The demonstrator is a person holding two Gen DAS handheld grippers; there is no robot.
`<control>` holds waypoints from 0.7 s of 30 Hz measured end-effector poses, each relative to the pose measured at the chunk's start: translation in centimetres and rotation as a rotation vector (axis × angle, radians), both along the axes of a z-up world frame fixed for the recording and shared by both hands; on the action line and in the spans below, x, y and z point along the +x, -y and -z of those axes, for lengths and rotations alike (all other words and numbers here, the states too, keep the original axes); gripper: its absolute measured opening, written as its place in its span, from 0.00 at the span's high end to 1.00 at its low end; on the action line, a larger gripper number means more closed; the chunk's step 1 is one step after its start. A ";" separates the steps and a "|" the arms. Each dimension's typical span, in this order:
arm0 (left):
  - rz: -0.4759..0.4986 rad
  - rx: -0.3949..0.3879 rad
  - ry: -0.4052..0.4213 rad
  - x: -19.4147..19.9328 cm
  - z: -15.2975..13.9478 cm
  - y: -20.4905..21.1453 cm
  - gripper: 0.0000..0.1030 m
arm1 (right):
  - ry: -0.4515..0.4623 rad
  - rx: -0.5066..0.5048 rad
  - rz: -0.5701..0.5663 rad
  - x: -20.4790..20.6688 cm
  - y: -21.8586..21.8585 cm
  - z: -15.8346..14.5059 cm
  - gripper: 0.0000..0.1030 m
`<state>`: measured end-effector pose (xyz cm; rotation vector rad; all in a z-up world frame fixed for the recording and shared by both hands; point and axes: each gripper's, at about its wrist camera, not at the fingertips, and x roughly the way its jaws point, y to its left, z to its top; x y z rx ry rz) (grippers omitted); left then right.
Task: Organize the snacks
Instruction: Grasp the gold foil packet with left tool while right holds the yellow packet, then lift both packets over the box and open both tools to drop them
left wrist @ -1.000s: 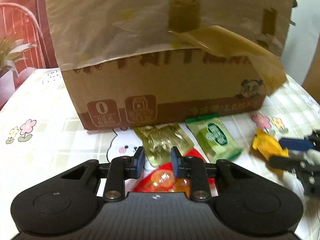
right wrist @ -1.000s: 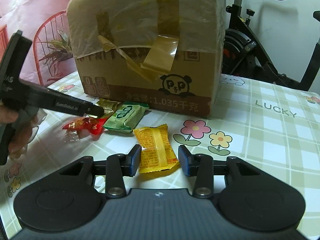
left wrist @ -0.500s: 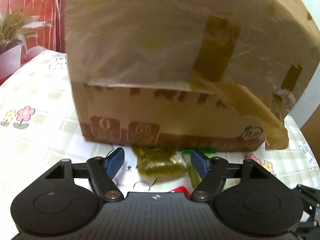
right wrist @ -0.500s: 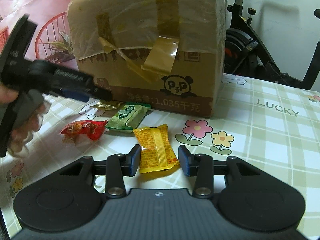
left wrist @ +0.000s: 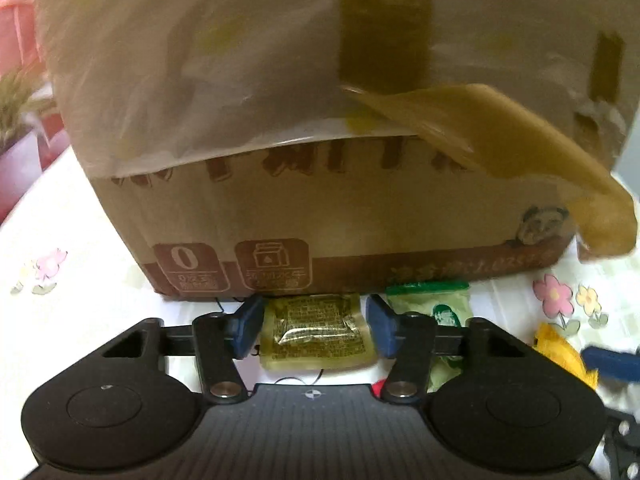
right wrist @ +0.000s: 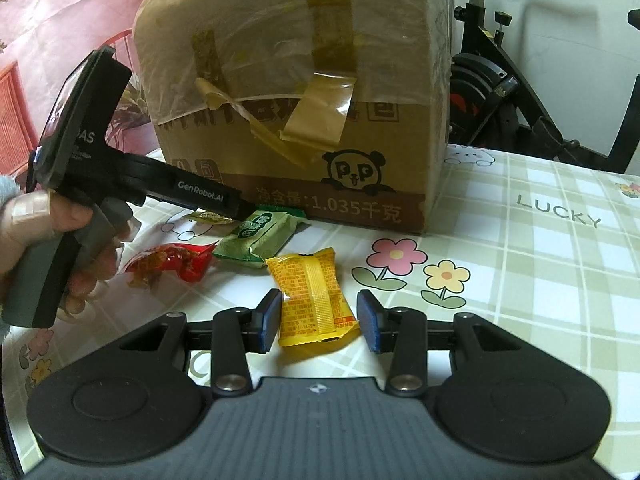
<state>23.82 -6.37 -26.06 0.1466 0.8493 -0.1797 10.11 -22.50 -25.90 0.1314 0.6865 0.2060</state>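
My left gripper [left wrist: 315, 330] is open, its fingers on either side of an olive-gold snack packet [left wrist: 315, 331] lying on the table against the cardboard box [left wrist: 320, 140]. A green packet [left wrist: 430, 306] lies just right of it. My right gripper [right wrist: 318, 322] is open around a yellow packet [right wrist: 312, 294] on the table. In the right wrist view the left gripper's body [right wrist: 132, 178] reaches toward the olive packet [right wrist: 210, 217], with the green packet [right wrist: 260, 236] and a red packet [right wrist: 170, 262] beside it.
The large taped cardboard box [right wrist: 304, 112] stands at the back of the floral checked tablecloth [right wrist: 540, 260]. An exercise bike [right wrist: 520, 80] is behind the table on the right. A plant [left wrist: 16, 100] stands far left.
My left gripper left the red packet, opened wide, moved forward and came down around the olive packet by the box. The right gripper stayed around the yellow packet.
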 end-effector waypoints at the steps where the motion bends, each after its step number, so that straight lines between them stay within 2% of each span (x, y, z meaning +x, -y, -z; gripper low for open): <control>1: 0.013 0.018 0.001 -0.4 -0.2 0.1 0.48 | -0.001 0.000 0.000 0.0 0.0 0.0 0.58; 9: 0.026 -0.038 -0.015 -4.4 -0.9 -2.4 0.53 | 0.000 -0.014 -0.002 0.0 -0.2 0.1 0.57; 15: -0.016 -0.084 0.050 -7.0 -2.9 -4.7 0.53 | 0.000 -0.026 -0.004 0.0 -0.3 0.1 0.57; 21: 0.023 -0.076 0.098 -10.2 -3.9 -4.4 0.53 | -0.002 -0.027 0.001 0.1 -0.3 0.1 0.57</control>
